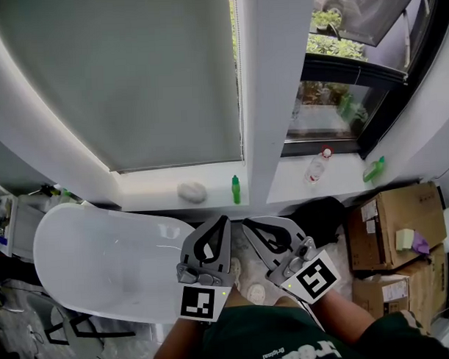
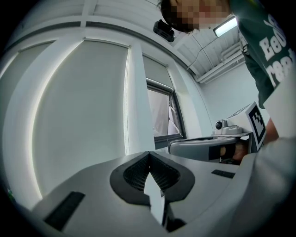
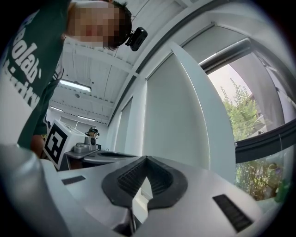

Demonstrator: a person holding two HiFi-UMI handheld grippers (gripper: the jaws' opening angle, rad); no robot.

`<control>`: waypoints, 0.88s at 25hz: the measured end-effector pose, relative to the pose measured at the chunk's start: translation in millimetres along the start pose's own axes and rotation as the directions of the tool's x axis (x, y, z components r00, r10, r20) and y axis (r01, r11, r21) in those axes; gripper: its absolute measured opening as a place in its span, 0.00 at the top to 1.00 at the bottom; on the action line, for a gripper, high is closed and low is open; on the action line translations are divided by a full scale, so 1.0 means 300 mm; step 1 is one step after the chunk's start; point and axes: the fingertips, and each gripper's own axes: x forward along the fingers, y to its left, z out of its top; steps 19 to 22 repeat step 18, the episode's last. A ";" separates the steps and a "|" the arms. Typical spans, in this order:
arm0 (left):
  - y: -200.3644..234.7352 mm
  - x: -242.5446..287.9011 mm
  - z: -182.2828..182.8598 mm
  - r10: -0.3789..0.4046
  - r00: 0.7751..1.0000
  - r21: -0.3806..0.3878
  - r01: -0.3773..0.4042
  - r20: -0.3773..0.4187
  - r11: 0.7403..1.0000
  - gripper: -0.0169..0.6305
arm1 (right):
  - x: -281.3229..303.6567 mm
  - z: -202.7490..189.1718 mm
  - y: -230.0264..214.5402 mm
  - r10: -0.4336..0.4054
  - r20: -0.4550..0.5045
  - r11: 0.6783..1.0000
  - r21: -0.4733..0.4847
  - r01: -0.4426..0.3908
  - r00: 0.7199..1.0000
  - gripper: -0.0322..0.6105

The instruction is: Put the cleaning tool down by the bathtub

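Both grippers are held close to my body, side by side and pointing up at the window. In the head view my left gripper [image 1: 225,219] and my right gripper [image 1: 246,223] are shut with nothing between the jaws. The left gripper view [image 2: 149,153] and the right gripper view [image 3: 147,158] show the tips meeting, with only blinds and window frame beyond. The white bathtub [image 1: 80,250] lies at the lower left, beside the left gripper. A pale rounded object [image 1: 192,192], perhaps a sponge, rests on the window sill [image 1: 147,186] above the tub. I cannot tell whether it is the cleaning tool.
On the sill stand a small green bottle [image 1: 236,189], a clear bottle [image 1: 317,167] and another green bottle [image 1: 373,170]. Cardboard boxes [image 1: 392,228] are stacked at the right, with a black object [image 1: 321,214] beside them. A cluttered shelf [image 1: 9,219] sits at the far left.
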 end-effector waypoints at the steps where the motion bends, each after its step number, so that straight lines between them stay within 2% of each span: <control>1: -0.007 0.001 0.002 -0.004 1.000 0.002 0.004 0.002 1.000 0.96 | -0.005 0.004 -0.002 -0.002 0.001 1.000 -0.002 0.002 1.000 0.93; 13: -0.064 0.017 0.021 -0.041 0.999 0.010 0.041 0.019 0.999 0.96 | -0.044 0.030 -0.021 -0.030 0.015 0.999 -0.018 0.031 0.999 0.93; 22: -0.074 0.014 0.031 -0.041 0.999 0.012 0.041 0.023 0.999 0.96 | -0.056 0.041 -0.023 -0.035 0.021 0.999 -0.022 0.035 0.999 0.93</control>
